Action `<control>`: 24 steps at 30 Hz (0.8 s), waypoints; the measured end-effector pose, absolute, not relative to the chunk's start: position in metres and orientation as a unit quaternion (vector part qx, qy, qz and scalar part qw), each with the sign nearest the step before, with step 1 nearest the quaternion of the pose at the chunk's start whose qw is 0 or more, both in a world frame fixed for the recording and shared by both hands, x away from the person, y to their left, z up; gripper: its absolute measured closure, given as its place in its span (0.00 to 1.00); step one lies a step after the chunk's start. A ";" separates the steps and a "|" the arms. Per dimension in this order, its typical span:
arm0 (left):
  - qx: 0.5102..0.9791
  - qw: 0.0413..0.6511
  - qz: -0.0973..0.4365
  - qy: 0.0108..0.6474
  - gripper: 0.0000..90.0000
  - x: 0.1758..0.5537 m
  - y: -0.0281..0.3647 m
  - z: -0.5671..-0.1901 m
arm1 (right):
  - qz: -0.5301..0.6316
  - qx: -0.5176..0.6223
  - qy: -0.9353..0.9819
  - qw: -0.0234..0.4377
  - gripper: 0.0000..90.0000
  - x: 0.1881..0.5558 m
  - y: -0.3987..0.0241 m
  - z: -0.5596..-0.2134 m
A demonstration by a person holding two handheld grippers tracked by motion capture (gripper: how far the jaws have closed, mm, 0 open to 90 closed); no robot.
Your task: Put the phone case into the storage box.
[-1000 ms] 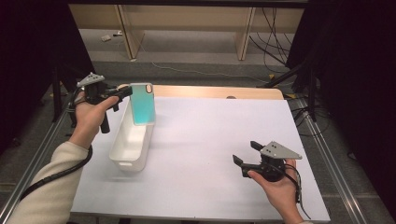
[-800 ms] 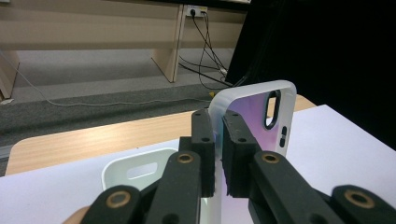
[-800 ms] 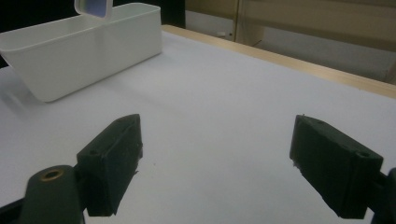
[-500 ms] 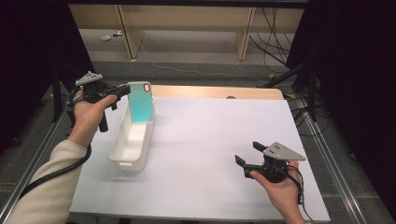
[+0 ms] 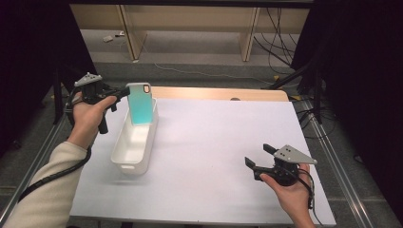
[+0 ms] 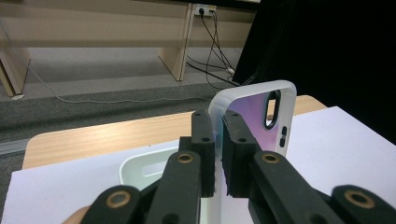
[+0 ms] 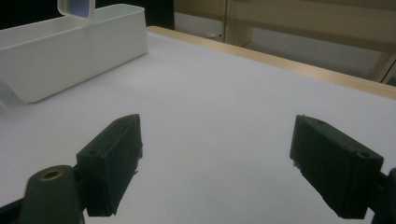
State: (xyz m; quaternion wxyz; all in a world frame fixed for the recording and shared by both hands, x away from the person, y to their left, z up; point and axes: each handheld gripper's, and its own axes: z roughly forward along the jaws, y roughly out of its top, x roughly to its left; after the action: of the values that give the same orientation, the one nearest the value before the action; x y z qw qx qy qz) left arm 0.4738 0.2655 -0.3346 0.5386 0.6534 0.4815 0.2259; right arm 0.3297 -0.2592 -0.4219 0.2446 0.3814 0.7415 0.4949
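The phone case (image 5: 140, 103) is clamped in my left claw (image 5: 122, 92), held upright above the far end of the white bin (image 5: 134, 142). Its teal back faces the high view, and its camera cutout sits at the top corner. In the left gripper view my two black jaws pinch the case's white side rim (image 6: 218, 121) between them, closed tight on that thin edge, and the oval cutout (image 6: 272, 109) shows just past the pads. Below the jaws I see the far rim of the bin (image 6: 140, 164).

The bin stands near the left edge of the table (image 5: 223, 137), lengthwise from the near side toward the far side, on the white sheet that covers the table. The case's lower end hangs just over the bin's far end; I cannot tell whether it touches the rim.

My right claw (image 5: 260, 158) hovers low over the near right part of the table, well apart from the bin, its jaws spread wide with nothing between them. In the right gripper view those jaws frame bare white sheet, with the bin (image 7: 70, 51) farther off and the bottom of the case (image 7: 76, 8) above it.
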 end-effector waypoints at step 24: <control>0.652 0.535 0.233 0.483 0.93 0.479 0.269 -0.334 | 0.493 0.397 0.731 0.254 0.20 0.336 -0.268 -0.423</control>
State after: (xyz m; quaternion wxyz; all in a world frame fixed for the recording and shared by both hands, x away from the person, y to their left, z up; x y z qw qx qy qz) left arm 0.4791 0.2686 -0.3341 0.5353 0.6525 0.4831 0.2331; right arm 0.3361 -0.2679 -0.4234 0.2540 0.3974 0.7310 0.4932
